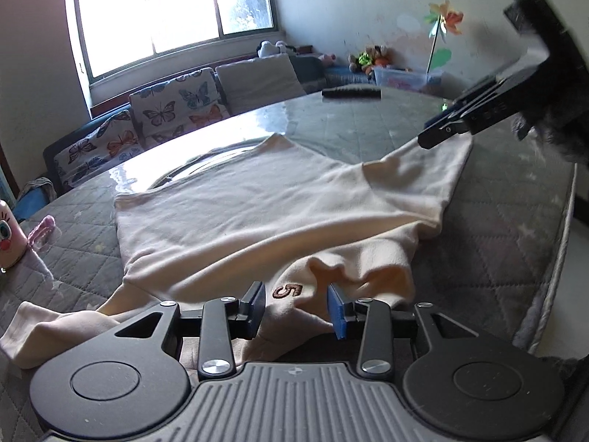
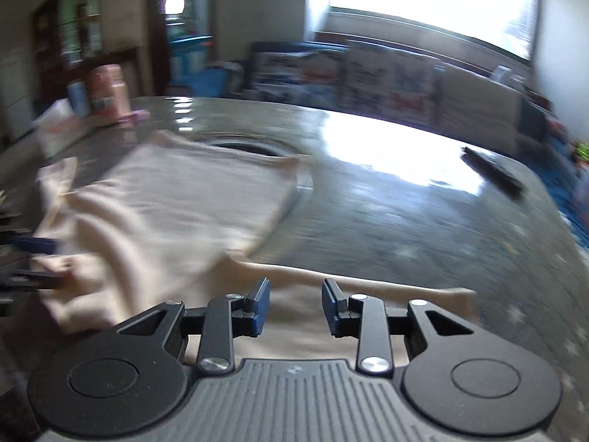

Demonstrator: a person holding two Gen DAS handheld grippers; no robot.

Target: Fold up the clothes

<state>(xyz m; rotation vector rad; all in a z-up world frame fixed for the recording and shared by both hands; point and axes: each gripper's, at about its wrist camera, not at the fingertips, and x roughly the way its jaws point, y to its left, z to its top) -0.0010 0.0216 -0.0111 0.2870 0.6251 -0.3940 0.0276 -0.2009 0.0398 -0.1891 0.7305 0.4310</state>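
A cream shirt [image 1: 265, 213] is being spread on a grey quilted table [image 1: 497, 243], its long axis running from the lower left toward the upper right of the left wrist view, one corner reaching the upper right. A brown embroidered "5" [image 1: 288, 290] is being shown on the bunched near edge. The left gripper [image 1: 296, 309] is being held low at the bottom centre, angled down, jaws spread with that fold lying loose between them. The right gripper [image 2: 295, 307] is being held tilted down over a flat cream strip, jaws parted, nothing pinched; its view is blurred.
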